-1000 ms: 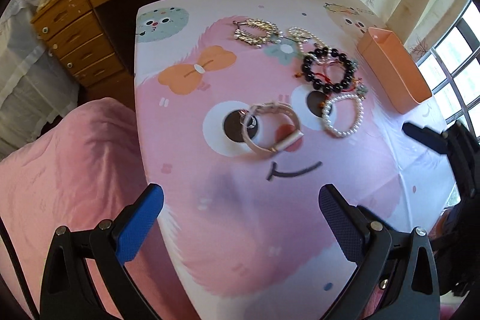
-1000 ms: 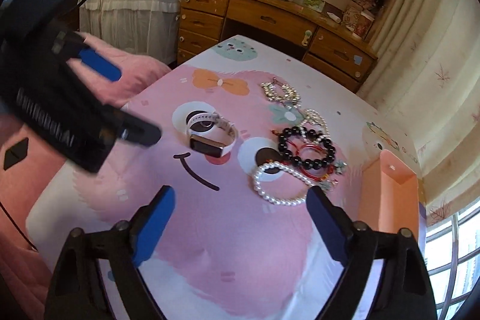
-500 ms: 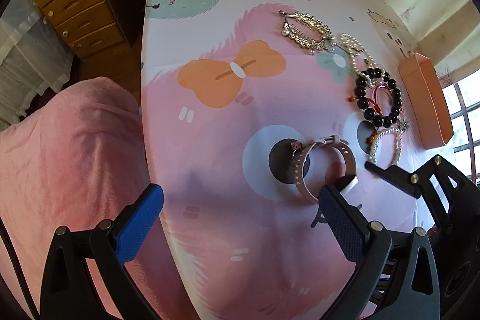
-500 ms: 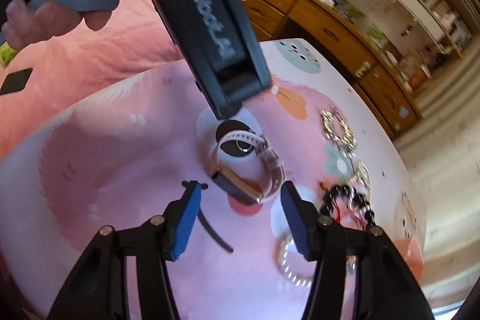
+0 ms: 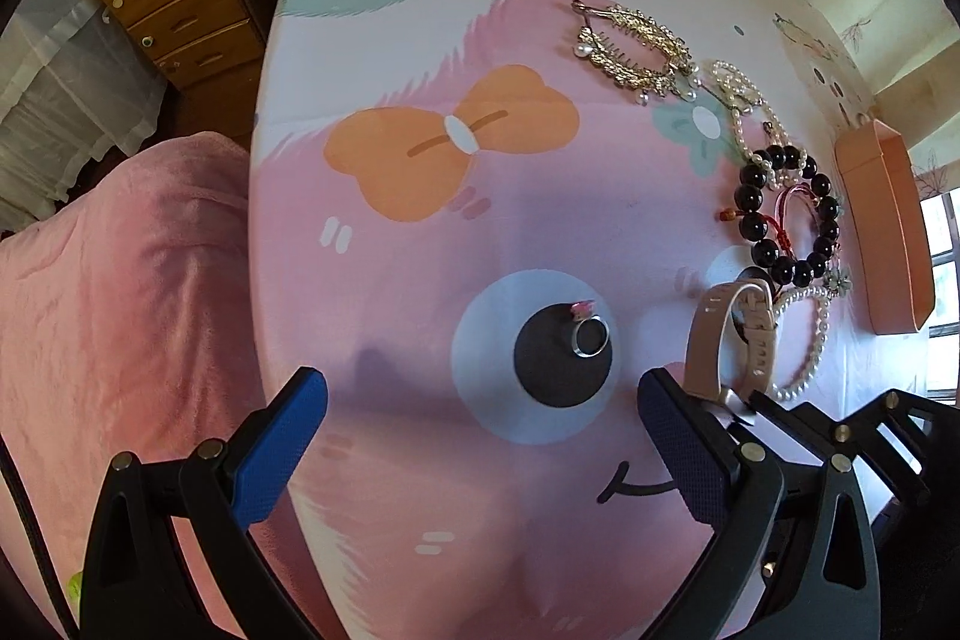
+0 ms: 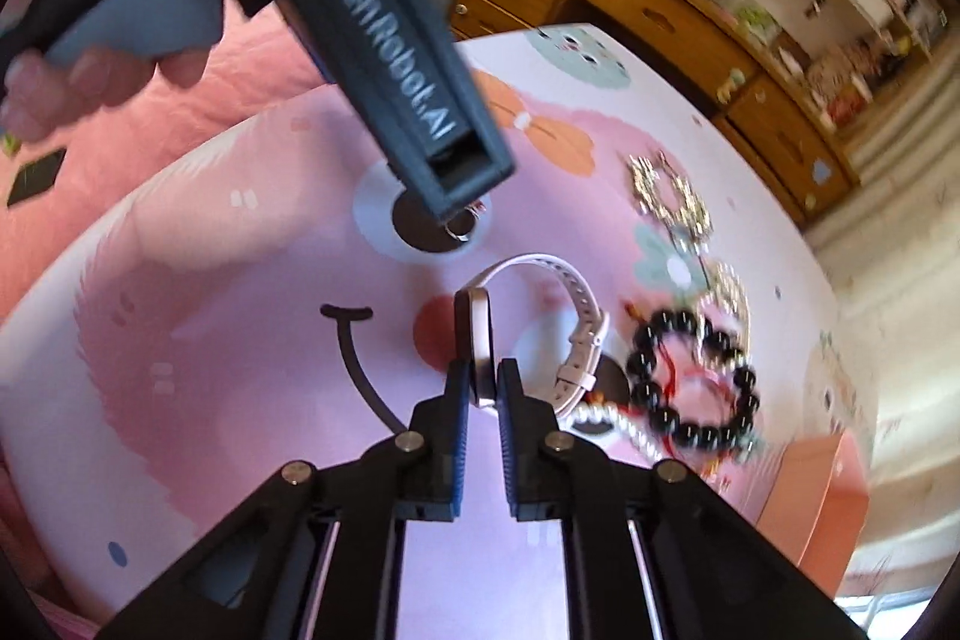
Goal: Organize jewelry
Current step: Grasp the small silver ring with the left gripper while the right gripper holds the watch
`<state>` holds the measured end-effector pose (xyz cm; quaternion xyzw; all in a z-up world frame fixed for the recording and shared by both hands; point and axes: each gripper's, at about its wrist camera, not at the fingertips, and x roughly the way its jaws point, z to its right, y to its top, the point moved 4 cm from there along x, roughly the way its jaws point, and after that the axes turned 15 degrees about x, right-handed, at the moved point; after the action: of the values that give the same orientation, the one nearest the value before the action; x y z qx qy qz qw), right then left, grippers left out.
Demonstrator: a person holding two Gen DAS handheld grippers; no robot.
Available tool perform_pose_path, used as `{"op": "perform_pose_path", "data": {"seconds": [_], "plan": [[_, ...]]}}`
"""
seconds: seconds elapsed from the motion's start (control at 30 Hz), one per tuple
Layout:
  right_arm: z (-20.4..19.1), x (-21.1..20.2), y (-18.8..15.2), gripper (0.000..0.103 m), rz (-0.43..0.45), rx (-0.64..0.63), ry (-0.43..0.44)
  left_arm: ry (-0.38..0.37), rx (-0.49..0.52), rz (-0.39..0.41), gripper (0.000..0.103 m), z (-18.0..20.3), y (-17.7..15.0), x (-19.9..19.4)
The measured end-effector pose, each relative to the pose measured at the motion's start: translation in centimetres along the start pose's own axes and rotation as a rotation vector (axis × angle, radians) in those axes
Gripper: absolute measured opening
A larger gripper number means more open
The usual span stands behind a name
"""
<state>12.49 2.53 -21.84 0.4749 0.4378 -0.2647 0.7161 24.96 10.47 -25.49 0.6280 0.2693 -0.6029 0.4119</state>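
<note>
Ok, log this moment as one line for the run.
right gripper: shut on watch | left gripper: open above ring | orange box: unfilled

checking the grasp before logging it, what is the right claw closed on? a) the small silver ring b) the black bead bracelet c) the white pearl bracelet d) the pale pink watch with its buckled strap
d: the right claw has just closed its blue pads on the case of the pale pink watch with its buckled strap, while the beads, pearls and ring lie apart on the cloth.
</note>
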Motion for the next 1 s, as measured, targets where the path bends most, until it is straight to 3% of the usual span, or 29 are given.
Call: {"op": "perform_pose_path", "data": {"seconds": [0.4,0.63,0.77,1.0], "plan": [[5.4,-1.7,-1.5,0.008,-0.04,0.349,0.011,0.098,0.069,-0.002,0.09,3.1,1.5,1.4],[6.9,-2.2,-2.0,0.008,-0.043,0.492,0.045,0.081,0.021,0.031,0.065,3.4,1.5,1.3],[7.2,-2.7,-1.9,0.008,-0.026,0.54,0.055,0.062,-0.007,0.071,0.058,2.5,1.4,0.9],[7.0,-3.3,-1.6,0.004,0.002,0.62,0.06,0.104,0.05,0.095,0.041,3.4,1.1,0.8]]}}
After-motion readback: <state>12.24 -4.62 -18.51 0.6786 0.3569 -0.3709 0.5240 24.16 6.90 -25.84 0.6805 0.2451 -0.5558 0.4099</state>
